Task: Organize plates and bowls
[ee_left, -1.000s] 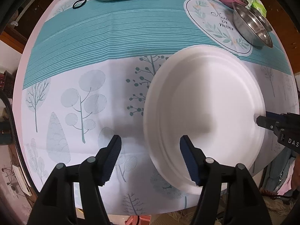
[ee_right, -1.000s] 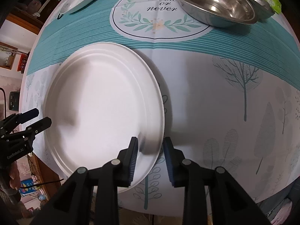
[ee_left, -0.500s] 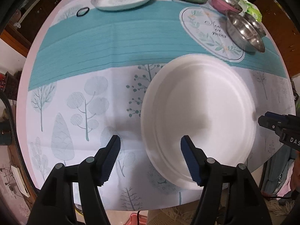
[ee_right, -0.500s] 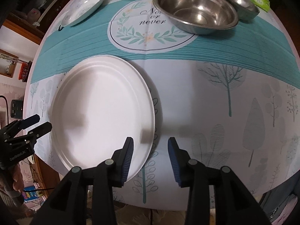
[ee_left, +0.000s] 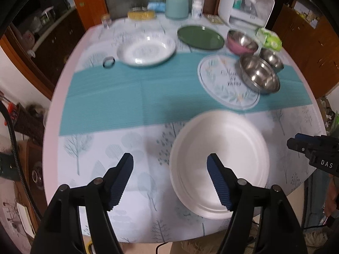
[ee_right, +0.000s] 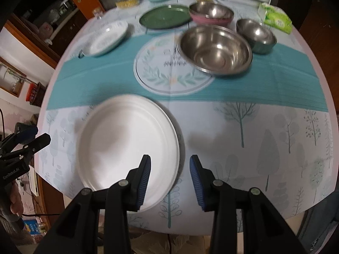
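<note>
A large white plate (ee_left: 220, 158) lies near the table's front edge; it also shows in the right wrist view (ee_right: 127, 146). My left gripper (ee_left: 169, 180) is open and empty, above the plate's left rim. My right gripper (ee_right: 169, 177) is open and empty, above the plate's right rim. Farther back stand a white patterned dish (ee_left: 146, 50), a green plate (ee_left: 200, 37), a pink bowl (ee_left: 242, 42), a large steel bowl (ee_right: 214, 49) and a small steel bowl (ee_right: 255, 35).
The round table has a teal and white tree-print cloth (ee_left: 106, 97). A black ring (ee_left: 108, 62) lies by the patterned dish. A teal canister (ee_left: 177, 6), a bottle, a white appliance (ee_left: 245, 4) and a green packet (ee_right: 275, 18) stand at the back.
Both grippers have pulled back and up from the white plate, so more of the table shows. The right gripper's jaws have opened wider off the plate's rim. The plate stays on the table.
</note>
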Available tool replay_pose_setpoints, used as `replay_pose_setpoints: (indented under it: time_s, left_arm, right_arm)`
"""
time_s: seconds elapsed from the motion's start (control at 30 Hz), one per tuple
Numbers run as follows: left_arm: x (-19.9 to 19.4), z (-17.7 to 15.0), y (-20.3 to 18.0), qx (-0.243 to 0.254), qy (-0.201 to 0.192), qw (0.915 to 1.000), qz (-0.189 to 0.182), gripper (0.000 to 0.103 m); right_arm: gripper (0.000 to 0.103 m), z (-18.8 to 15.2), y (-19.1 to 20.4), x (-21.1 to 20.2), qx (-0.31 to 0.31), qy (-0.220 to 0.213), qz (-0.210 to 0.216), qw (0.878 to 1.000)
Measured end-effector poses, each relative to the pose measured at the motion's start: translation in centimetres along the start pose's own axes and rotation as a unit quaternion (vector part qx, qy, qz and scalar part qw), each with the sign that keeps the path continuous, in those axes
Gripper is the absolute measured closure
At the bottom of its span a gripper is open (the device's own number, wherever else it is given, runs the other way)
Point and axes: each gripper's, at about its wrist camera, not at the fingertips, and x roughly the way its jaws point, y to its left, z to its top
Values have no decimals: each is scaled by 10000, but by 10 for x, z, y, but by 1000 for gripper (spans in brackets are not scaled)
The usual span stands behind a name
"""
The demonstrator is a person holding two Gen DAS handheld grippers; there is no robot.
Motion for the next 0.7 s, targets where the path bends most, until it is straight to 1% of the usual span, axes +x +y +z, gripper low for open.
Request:
replay_pose_setpoints:
  time_s: [0.1, 0.23, 0.4, 0.53, 0.63, 0.7]
  left_arm:
    - [-21, 7, 3, 92, -323, 9994, 43, 31]
    - [-47, 20, 9, 235, -792, 9964, 199, 24]
    - [-76, 36, 21, 426, -1296, 9891, 548, 20]
    - [-94, 53, 33, 441, -1568, 9846, 629, 18]
    - [-102, 71, 36, 480, -1736, 9812, 698, 17]
    - [-105, 84, 36, 466, -1787, 9804, 682, 16]
  right_arm:
    - [65, 4, 5, -16, -30, -198, 10, 9998]
    - [65, 15, 21, -38, -177, -554, -28, 9983]
    - [65, 33, 39, -69, -478, -1053, -424, 9924]
    - [65, 53, 46, -87, -626, -1331, -709, 9866]
    - [65, 69, 49, -98, -726, -1452, -805, 9834]
    - [65, 80, 50, -105, -766, -1496, -811, 9824]
